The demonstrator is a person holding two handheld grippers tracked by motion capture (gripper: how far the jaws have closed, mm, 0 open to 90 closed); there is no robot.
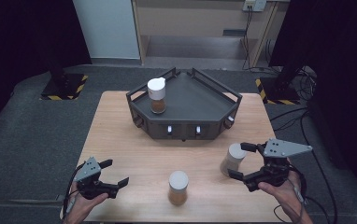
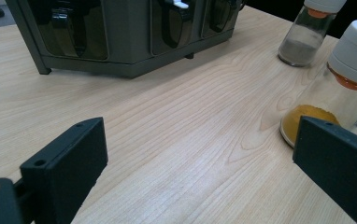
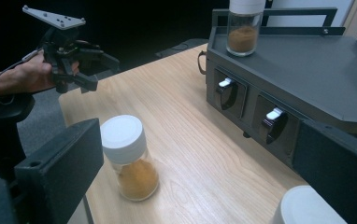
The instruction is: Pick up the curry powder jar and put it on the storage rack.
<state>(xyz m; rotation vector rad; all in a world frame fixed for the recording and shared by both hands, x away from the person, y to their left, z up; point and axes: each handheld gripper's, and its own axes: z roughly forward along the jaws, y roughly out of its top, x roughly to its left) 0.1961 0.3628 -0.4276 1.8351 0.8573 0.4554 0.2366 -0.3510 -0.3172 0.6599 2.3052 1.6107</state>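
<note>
A pale wooden tabletop (image 1: 120, 130) carries a dark grey angular rack (image 1: 186, 105) at its far middle, with a flat railed top and drawer-like fronts facing the person. On the rack's left corner stands a clear spice jar (image 1: 157, 95) with a white cap, upright, part filled with brown powder.

Near the front edge, between the two hands, a second jar (image 1: 178, 187) stands upright under a white cap, holding orange-brown powder in its lower part. To the right stands a third jar (image 1: 233, 158), upright, long axis vertical, white-capped with greyish powder at the bottom.

The right gripper (image 1: 241, 161) sits around this grey-powder jar, jaws wide apart on either side of it, not clamped. The left gripper (image 1: 115, 172) hovers at the front left, jaws spread apart and holding nothing, well apart from the middle jar. Bare wood lies between the jars and the rack.
</note>
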